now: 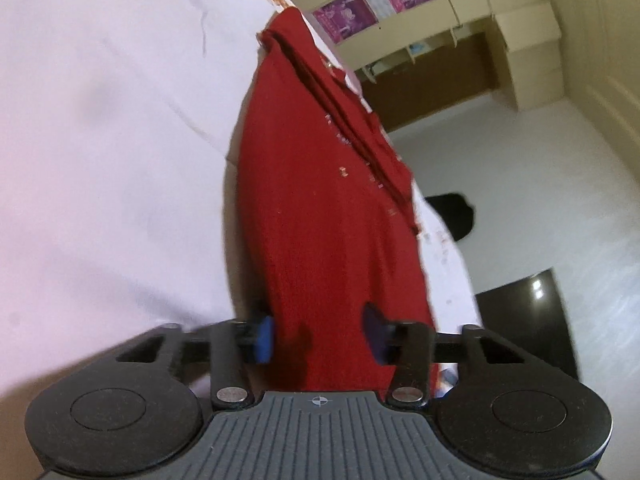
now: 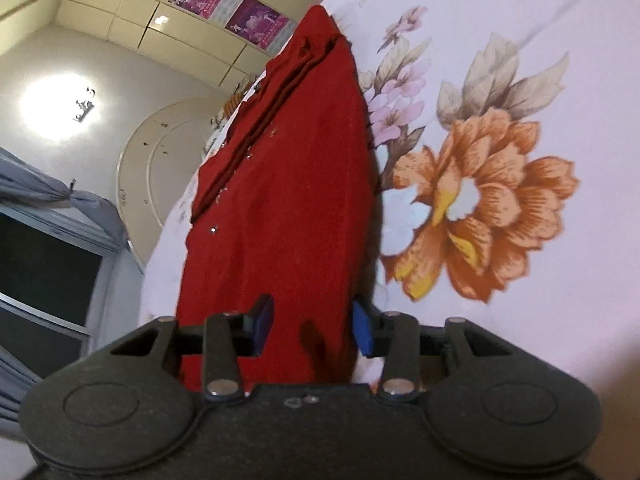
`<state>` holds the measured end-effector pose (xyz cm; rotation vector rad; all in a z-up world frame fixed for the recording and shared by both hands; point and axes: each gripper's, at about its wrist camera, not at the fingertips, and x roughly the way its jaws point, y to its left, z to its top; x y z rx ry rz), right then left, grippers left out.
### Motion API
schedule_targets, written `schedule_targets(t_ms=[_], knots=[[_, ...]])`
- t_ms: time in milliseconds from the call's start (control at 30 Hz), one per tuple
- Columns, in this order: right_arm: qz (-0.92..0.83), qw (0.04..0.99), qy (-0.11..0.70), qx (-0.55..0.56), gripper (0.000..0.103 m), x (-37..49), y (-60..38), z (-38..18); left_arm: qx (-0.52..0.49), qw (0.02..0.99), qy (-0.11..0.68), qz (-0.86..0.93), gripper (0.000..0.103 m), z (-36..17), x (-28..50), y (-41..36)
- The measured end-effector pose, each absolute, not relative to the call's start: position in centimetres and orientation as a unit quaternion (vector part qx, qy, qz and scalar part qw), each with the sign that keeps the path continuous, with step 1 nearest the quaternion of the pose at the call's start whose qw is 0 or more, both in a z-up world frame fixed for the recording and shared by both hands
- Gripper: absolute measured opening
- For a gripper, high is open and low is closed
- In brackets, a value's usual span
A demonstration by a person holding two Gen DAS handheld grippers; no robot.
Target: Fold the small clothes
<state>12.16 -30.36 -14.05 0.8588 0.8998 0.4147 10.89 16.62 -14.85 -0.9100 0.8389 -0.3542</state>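
Observation:
A small red garment with tiny shiny studs lies stretched on a bed sheet. In the left wrist view the garment [image 1: 320, 184] runs away from my left gripper [image 1: 320, 338], whose blue pads [image 1: 264, 338] stand apart with the near edge of the cloth between them. In the right wrist view the same garment [image 2: 296, 184] runs away from my right gripper [image 2: 312, 330], whose blue pads [image 2: 362, 330] also stand apart around the cloth's near edge. Neither pair of pads presses the cloth. A folded ridge runs along the garment's far part.
The sheet is pale pink in the left wrist view [image 1: 100, 140] and carries a large orange flower print [image 2: 480, 208] in the right wrist view. Beyond the bed edge are cream cabinets [image 1: 500, 12], a white floor [image 1: 540, 184], a dark object [image 1: 452, 216], and a window with grey curtain [image 2: 48, 240].

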Motion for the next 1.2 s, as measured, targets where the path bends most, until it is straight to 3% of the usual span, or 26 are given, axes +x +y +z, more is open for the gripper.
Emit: schedule_targets(t_ms=[33,67,100,133,267,367,467,700,1000,1200], knots=[[0.198,0.792,0.418,0.398,0.038,12.4,-30.1,-14.1,-0.415,0.803,0.395,-0.165,0.006,-15.0,11.1,16.4],[0.2,0.793,0.419,0.393,0.033,12.7,-29.8,-14.1,-0.4,0.808,0.401,-0.16,0.003,-15.0,11.6,16.1],[0.197,0.798,0.423,0.381,0.01,12.6,-29.4,-13.8,-0.393,0.813,0.4,-0.158,0.003,-15.0,11.7,16.0],[0.192,0.807,0.426,0.361,0.005,12.7,-29.0,-13.5,-0.4,0.815,0.387,-0.16,0.003,-14.6,11.7,16.1],[0.203,0.846,0.377,0.318,0.005,11.4,-29.0,-9.4,-0.394,0.84,0.325,-0.182,0.003,-11.0,9.4,17.5],[0.195,0.859,0.369,0.296,0.005,10.9,-29.6,-9.0,-0.333,0.849,0.381,-0.153,0.003,-12.6,10.0,17.2],[0.158,0.832,0.442,0.294,0.005,12.6,-29.5,-13.2,-0.363,0.836,0.384,-0.147,0.003,-13.9,10.3,17.4],[0.195,0.864,0.36,0.292,0.005,13.5,-29.6,-7.9,-0.41,0.84,0.315,-0.167,0.003,-9.8,11.0,18.9],[0.218,0.89,0.297,0.267,0.005,25.4,-29.1,-0.7,-0.406,0.858,0.269,-0.166,0.003,-3.4,24.4,20.2],[0.211,0.875,0.304,0.311,0.005,34.1,-30.1,-1.2,-0.387,0.865,0.283,-0.146,0.003,-2.8,34.0,19.7]])
